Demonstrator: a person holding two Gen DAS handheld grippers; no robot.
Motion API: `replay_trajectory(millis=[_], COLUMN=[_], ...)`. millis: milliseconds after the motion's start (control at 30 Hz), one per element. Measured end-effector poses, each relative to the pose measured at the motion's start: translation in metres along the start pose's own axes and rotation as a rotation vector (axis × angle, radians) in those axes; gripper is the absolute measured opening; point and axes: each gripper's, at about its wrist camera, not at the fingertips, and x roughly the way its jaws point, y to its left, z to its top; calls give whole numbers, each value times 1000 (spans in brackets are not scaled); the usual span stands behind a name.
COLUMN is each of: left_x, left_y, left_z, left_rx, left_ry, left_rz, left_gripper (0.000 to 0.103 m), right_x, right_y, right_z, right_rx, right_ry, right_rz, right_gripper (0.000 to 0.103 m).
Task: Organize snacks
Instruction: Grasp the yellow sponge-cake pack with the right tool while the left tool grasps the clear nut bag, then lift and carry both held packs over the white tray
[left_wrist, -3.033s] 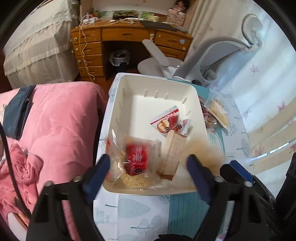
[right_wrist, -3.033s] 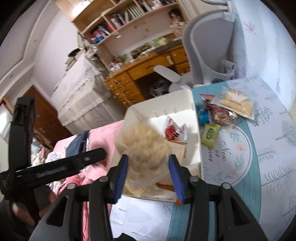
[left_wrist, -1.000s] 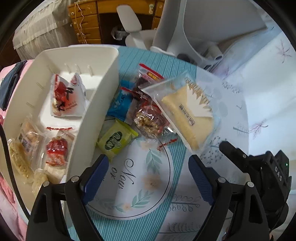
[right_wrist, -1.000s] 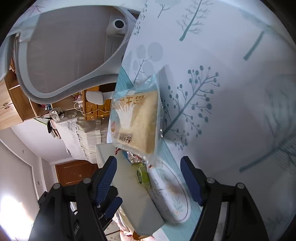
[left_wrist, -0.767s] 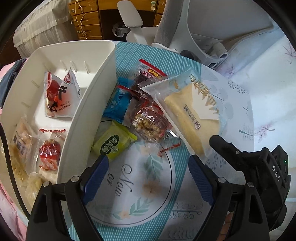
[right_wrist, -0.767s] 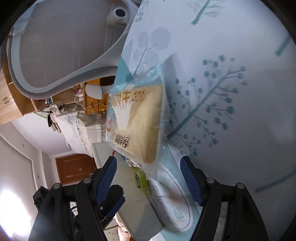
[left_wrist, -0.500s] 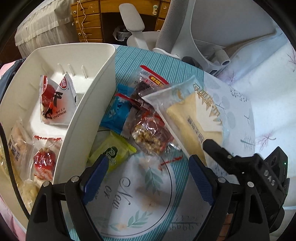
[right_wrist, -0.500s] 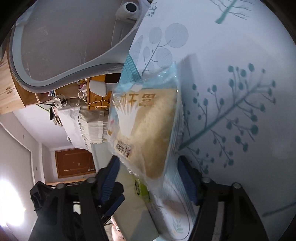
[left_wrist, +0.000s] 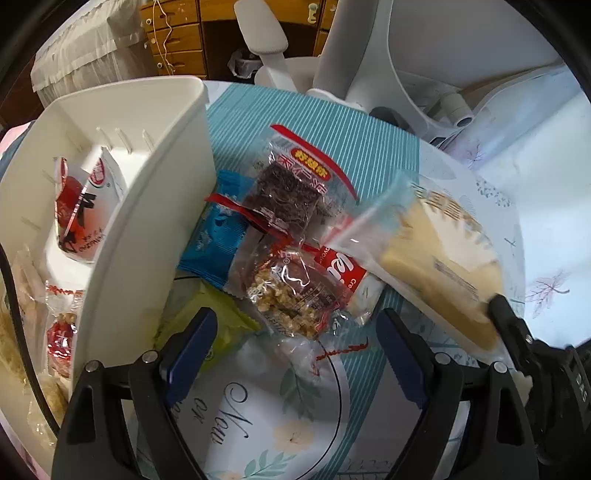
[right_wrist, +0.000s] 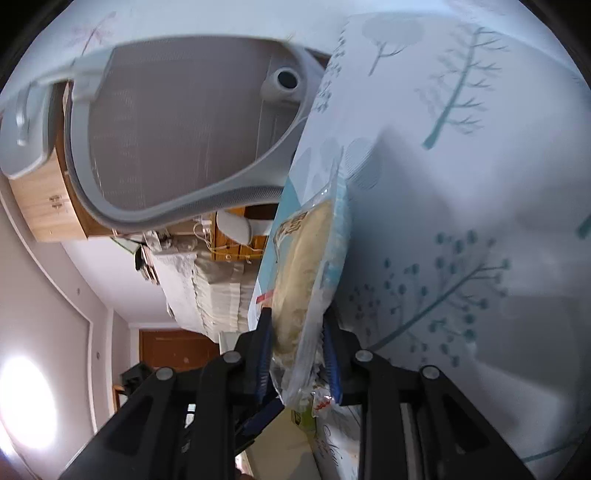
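While right tongs (right_wrist: 297, 356) closing on bread packet (right_wrist: 303, 280), its length straight ahead; left tongs (left_wrist: 295, 354) agape.

Round table (left_wrist: 373, 147) covered in a cloth with teal stripes, a pale centre circle bearing script lettering and leaf sprigs (left_wrist: 258, 413); outer cloth printed with teal trees (right_wrist: 458, 88). Grey mesh office chair (right_wrist: 177, 147) just beyond the far table edge, white armrest (left_wrist: 262, 33) pointing toward a wooden desk with drawers (left_wrist: 177, 40). Thin white cord hanging over the drawer fronts (left_wrist: 162, 26). Dark bin with a liner in the desk kneehole (left_wrist: 240, 62). Lace-edged white cover over furniture left of the desk (left_wrist: 88, 59). Brown door (right_wrist: 173, 350) and plain wall in the right wrist view. Bright glare patch at lower left (right_wrist: 26, 406).
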Motion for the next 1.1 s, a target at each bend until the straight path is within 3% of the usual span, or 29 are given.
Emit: replay_trajectory(millis=[100, 200, 300, 433, 767, 1100], left_x=[7, 12, 14, 17, 0, -52], left_y=[-1, -1, -2, 2, 5, 7], left_z=[2, 2, 3, 1, -13, -43], left_rx=[-19, -35, -30, -38, -44, 16], left_ry=[4, 16, 15, 19, 91, 165], left_rz=[1, -14, 6, 19, -7, -67], left_gripper=[83, 71, 68, 55, 53, 53], right_x=[-9, -14, -25, -36, -52, -64], right_y=[-5, -6, -9, -10, 3, 61], right_z=[1, 2, 4, 5, -6, -27], right_rx=[25, 40, 55, 70, 67, -87], right_ry=[-25, -41, -55, -69, -79, -72], right_rz=[8, 10, 15, 13, -16, -128], right_gripper=[25, 25, 25, 25, 24, 24])
